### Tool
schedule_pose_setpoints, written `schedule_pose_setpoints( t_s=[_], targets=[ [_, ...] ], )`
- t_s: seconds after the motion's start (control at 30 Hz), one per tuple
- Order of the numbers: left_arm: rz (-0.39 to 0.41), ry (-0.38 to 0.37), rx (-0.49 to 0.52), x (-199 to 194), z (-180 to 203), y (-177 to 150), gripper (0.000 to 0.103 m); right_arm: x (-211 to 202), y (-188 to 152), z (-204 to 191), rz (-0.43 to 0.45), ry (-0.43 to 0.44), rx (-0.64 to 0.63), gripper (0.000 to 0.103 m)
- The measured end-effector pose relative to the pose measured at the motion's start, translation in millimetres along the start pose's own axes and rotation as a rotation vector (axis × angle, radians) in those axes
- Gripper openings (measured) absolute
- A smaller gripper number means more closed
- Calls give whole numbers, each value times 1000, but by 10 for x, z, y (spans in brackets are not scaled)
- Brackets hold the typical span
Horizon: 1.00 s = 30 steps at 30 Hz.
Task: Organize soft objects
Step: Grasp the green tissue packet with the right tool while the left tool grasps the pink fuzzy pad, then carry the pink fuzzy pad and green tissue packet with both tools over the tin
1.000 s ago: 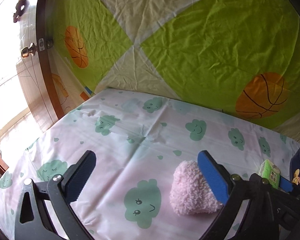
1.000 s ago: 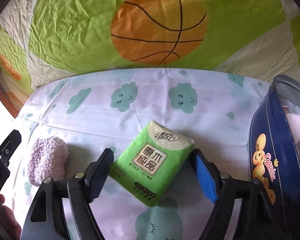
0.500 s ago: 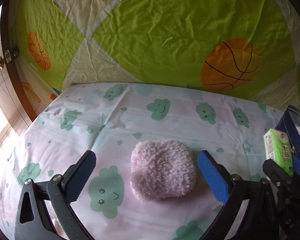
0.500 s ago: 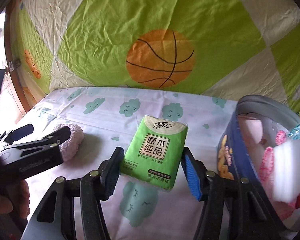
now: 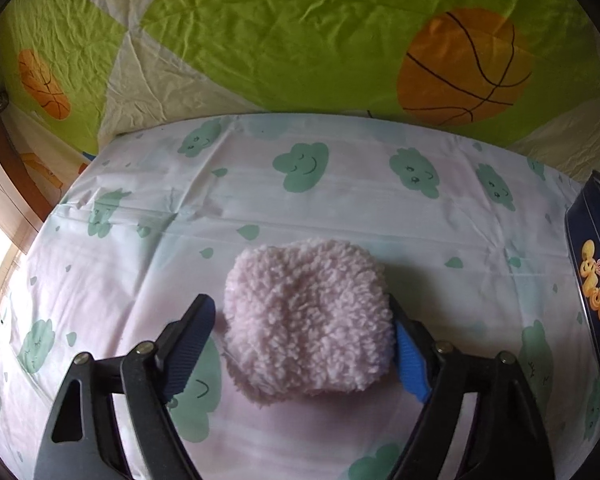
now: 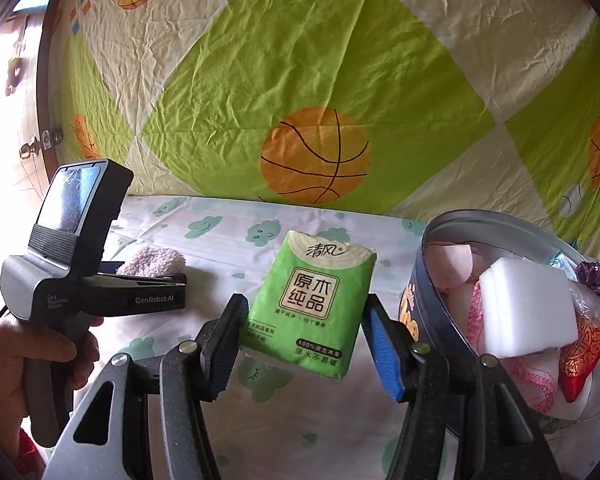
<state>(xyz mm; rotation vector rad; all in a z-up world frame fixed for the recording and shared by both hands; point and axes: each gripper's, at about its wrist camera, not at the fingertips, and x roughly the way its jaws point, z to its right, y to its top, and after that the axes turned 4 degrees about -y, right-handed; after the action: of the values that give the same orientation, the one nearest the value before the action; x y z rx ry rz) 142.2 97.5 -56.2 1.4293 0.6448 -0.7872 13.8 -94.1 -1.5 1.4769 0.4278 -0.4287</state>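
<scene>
A pink fluffy pad point(image 5: 308, 316) lies on the cloud-print tablecloth point(image 5: 340, 200). My left gripper point(image 5: 300, 308) straddles it and its jaws are closing: the right pad touches the fluff, the left pad stands just short of it. From the right wrist view the same pad point(image 6: 152, 262) peeks out behind the left gripper point(image 6: 174, 280), which a hand point(image 6: 28, 356) holds. My right gripper point(image 6: 305, 306) is shut on a green tissue pack point(image 6: 312, 300), held above the cloth just left of a round blue tin point(image 6: 432, 280).
The tin holds a white sponge point(image 6: 528, 308), pink soft pieces point(image 6: 452, 260) and a red embroidered pouch point(image 6: 584, 352). Its blue wall point(image 5: 592, 280) shows at the right in the left wrist view. A green basketball-print sheet point(image 6: 300, 80) hangs behind the table. A wooden door point(image 6: 44, 80) stands at the left.
My left gripper swung over the pink pad, came down around it and narrowed its jaws. My right gripper closed on the tissue pack and lifted it toward the tin.
</scene>
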Motion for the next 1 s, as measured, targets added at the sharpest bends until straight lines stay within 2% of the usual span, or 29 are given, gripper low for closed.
schedule_pose_setpoints(
  t_s=[0.07, 0.17, 0.27, 0.37, 0.57, 0.63, 0.7, 0.77, 1.0],
  targets=[
    [3, -15, -21, 0, -34, -5, 77, 8, -5, -1, 3, -2, 0, 61],
    [22, -25, -6, -45, 6, -20, 44, -30, -20, -6, 17, -5, -1, 61],
    [40, -25, -9, -87, 13, -23, 40, -87, -40, -13, 40, -8, -7, 61],
    [117, -5, -22, -234, -18, -43, 40, -179, -49, -14, 85, -10, -9, 61],
    [392, 93, 15, -724, 95, -186, 40, -417, -59, -46, 224, -50, -25, 61],
    [456, 86, -2, -830, 114, -223, 40, -501, -60, -77, 278, -80, -51, 61],
    [475, 68, -11, -865, 133, -233, 40, -565, -61, -92, 312, -89, -65, 61],
    [489, 82, 4, -888, 181, -236, 40, -597, -62, -98, 321, -88, -69, 61],
    [514, 98, -17, -938, 198, -279, 40, -579, -97, -54, 302, -81, -69, 61]
  ],
)
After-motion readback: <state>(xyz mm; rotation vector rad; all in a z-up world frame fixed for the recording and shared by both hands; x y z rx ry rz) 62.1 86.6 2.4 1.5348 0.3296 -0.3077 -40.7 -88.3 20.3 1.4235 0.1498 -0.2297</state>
